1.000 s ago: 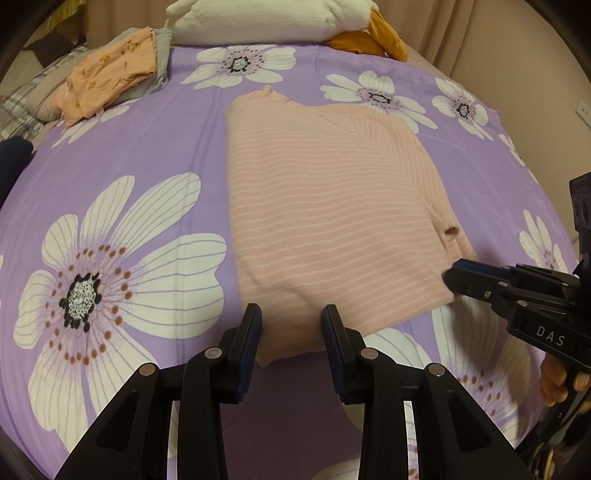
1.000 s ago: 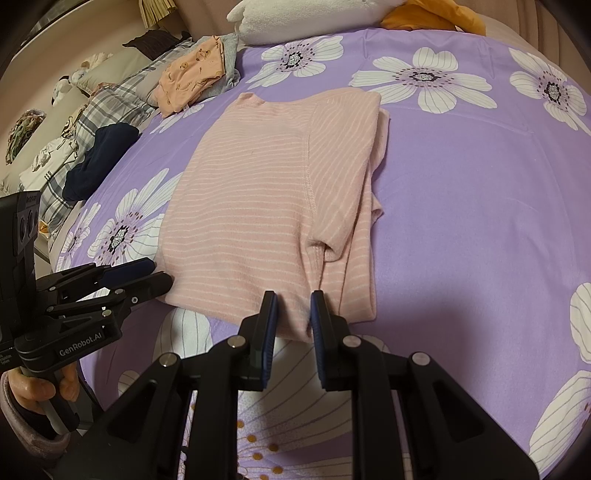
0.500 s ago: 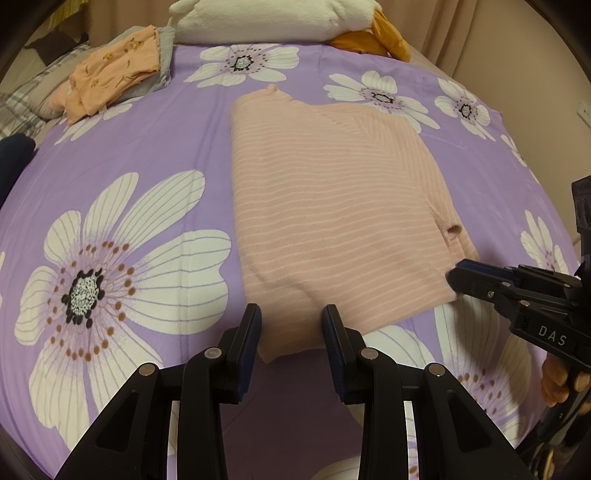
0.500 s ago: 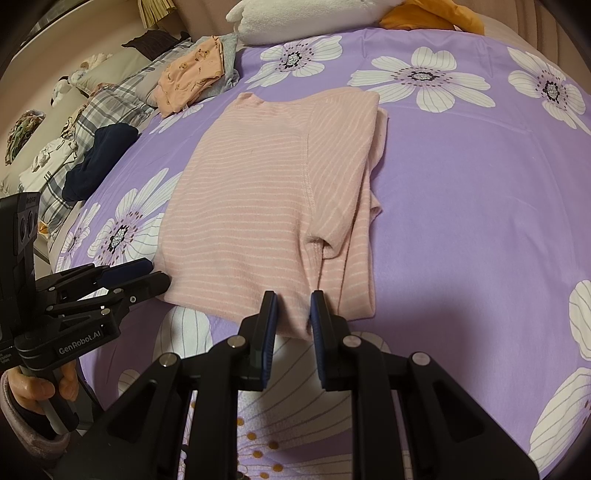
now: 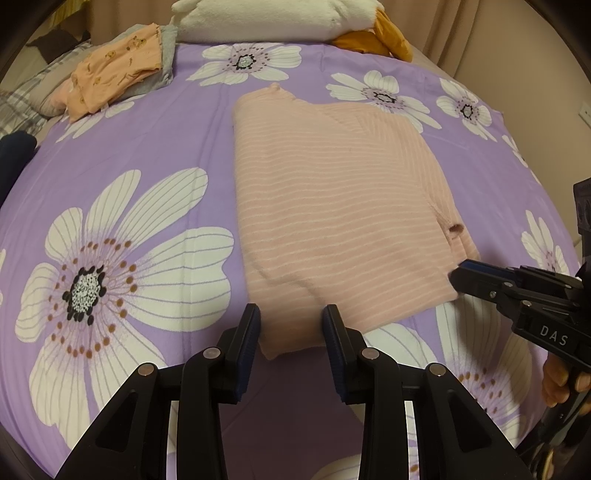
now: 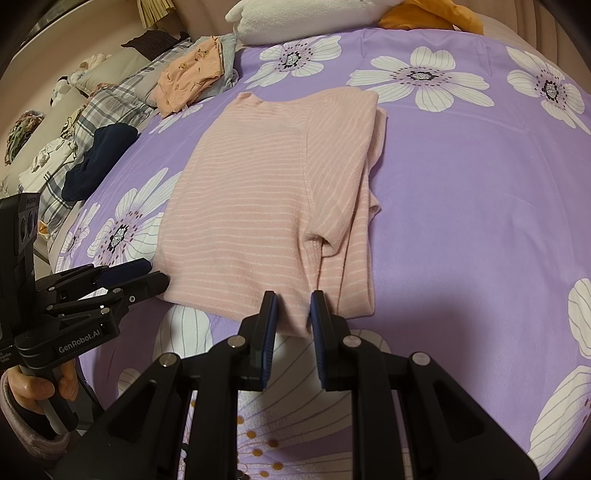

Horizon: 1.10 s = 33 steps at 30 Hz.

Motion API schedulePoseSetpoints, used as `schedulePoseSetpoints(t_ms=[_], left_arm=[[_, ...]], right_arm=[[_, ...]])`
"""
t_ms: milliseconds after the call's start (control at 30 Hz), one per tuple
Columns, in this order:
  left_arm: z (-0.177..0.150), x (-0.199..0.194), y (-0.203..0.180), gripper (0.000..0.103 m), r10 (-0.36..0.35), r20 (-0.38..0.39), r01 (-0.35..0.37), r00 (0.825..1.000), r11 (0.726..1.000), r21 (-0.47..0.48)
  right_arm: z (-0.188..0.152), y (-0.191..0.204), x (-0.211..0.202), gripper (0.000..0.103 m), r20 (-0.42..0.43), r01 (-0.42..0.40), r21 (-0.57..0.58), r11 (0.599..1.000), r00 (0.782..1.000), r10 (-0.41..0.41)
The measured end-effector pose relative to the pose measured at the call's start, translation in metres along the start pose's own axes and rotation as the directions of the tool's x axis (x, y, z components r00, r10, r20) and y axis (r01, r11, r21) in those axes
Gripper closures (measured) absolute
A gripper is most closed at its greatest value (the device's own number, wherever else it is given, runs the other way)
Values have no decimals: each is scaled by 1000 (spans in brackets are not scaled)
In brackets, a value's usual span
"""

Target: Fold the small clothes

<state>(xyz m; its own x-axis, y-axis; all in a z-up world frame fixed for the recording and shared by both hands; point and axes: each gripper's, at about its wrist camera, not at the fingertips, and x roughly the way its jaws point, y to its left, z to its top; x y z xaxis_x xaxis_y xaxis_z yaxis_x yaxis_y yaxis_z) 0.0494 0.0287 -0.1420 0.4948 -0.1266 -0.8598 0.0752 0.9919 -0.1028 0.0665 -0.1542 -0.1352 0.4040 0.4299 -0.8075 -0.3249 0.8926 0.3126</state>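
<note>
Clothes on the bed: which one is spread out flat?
The pink striped top, at the tips of both hand-held grippers. The orange printed piece and the navy one lie bunched at the edge.

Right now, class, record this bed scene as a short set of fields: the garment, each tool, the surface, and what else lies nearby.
garment: pink striped top, lying flat on the bed, sleeves folded in over the body
left tool: open, straddling the near hem corner
right tool: open, at the near hem, below the folded sleeve
surface: purple floral bedspread
nearby: orange printed garment on a folded stack at the far left; white plush pillow at the head; dark navy garment on the left edge
</note>
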Motion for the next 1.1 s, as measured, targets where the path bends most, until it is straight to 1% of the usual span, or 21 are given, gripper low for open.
schedulePoseSetpoints(t_ms=[1100], left_arm=[[-2,-1,4,69,5,-6,-5,1000,1000,-5]], right_arm=[[0,-3,0,85,-2,0,3,1000,1000,0]])
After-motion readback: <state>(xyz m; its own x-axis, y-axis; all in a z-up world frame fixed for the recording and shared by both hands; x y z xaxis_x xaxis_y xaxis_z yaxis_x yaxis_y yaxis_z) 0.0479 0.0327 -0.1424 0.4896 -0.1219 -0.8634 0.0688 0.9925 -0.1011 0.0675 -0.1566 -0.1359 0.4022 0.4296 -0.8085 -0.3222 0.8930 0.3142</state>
